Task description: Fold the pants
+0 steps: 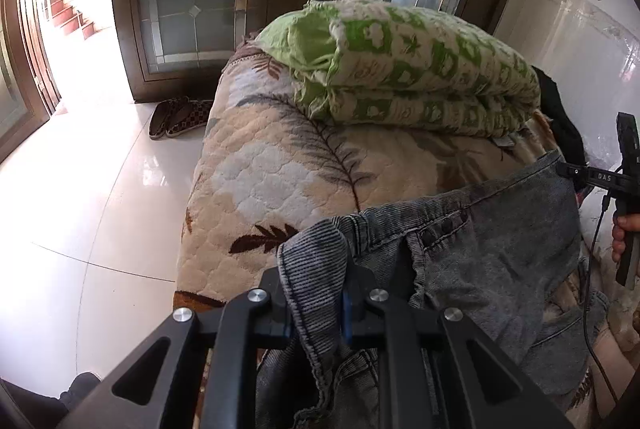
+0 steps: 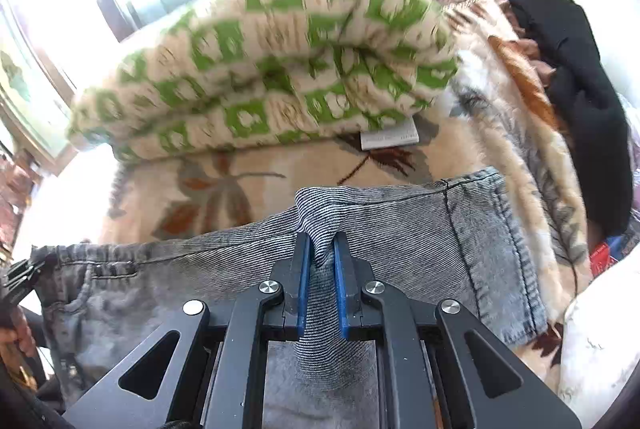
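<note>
grey pants (image 1: 500, 249) lie across the near end of the leaf-print bed cover (image 1: 260, 169) — left gripper (image 1: 316, 309) clamped on a bunched edge, right gripper (image 2: 322, 281) pinching a raised fold. folded green-and-white quilt (image 1: 412, 69) sits on the far side, a black garment (image 2: 580, 89) far right.

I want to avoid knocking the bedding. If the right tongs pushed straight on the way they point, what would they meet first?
The right tongs, shut on the grey pants, point down at the leaf-print blanket; probably that first. The folded green quilt lies beyond, though depth is unclear.
</note>
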